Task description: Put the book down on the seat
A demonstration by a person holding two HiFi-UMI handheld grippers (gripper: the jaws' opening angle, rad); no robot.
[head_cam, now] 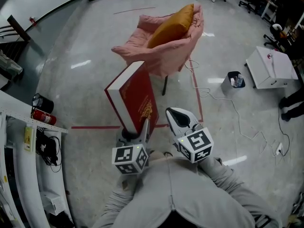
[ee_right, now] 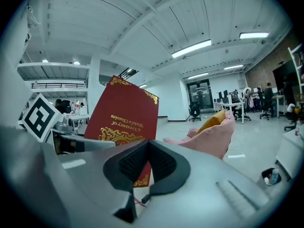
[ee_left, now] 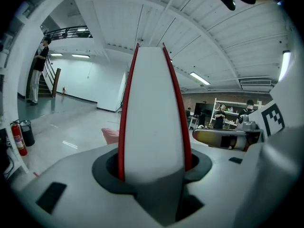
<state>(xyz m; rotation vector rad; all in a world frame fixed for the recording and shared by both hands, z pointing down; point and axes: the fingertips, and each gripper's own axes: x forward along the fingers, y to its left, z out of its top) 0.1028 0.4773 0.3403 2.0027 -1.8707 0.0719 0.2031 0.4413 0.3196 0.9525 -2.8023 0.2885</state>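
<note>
The left gripper [head_cam: 142, 128] is seen at the lower left of centre, its jaws clamped on the bottom edge of the thick red hardcover book with gold lettering [head_cam: 134, 95]. The book is held upright out of the jaws, its long axis rising away from the gripper and leaning a little to the left. Its white page block is turned toward the gripper's own camera.

The book is carried over the bare grey floor [head_cam: 85, 94], not yet over the seat. Ahead of it and slightly to the right, well apart, the pink fabric-draped armchair [head_cam: 167, 57] is found, with a mustard-yellow cushion [head_cam: 173, 25] propped against its back.

A forward reach and a tip from upright to flat are judged necessary. Just to the right of the book, the right gripper [head_cam: 181, 120] is held with its jaws closed and nothing between them.
</note>
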